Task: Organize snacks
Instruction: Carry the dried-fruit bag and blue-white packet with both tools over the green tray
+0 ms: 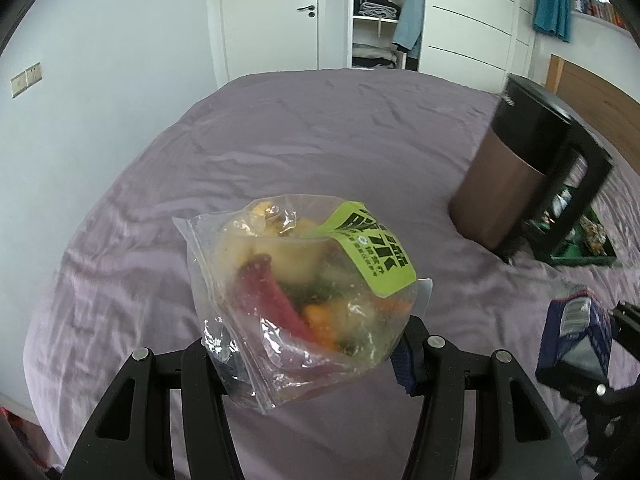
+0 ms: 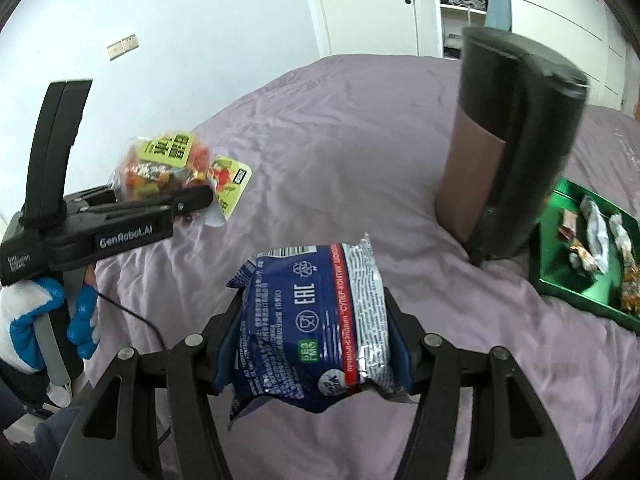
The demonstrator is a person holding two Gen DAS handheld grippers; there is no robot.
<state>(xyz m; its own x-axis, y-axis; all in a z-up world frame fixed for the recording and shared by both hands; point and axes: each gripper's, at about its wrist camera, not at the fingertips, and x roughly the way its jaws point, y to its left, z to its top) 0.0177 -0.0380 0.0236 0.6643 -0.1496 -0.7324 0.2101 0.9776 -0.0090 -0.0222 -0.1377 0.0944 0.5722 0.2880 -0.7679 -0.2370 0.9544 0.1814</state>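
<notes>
My left gripper (image 1: 308, 344) is shut on a clear bag of coloured snacks with a lime-green label (image 1: 304, 276), held above the purple bedspread. From the right wrist view the same left gripper (image 2: 192, 200) and bag (image 2: 168, 168) show at the left, carried by a hand in a white and blue glove (image 2: 48, 312). Between the fingers of my right gripper (image 2: 312, 352) sits a blue and silver biscuit pack (image 2: 316, 320), pinched from both sides. That pack (image 1: 576, 328) also appears at the right edge of the left wrist view.
A tall brown and black canister with a handle (image 2: 504, 152) stands on the bed (image 2: 320, 128) at the right. Beside it lies a green tray (image 2: 560, 276) with several wrapped snacks. Walls, a door and open wardrobe shelves lie beyond the bed.
</notes>
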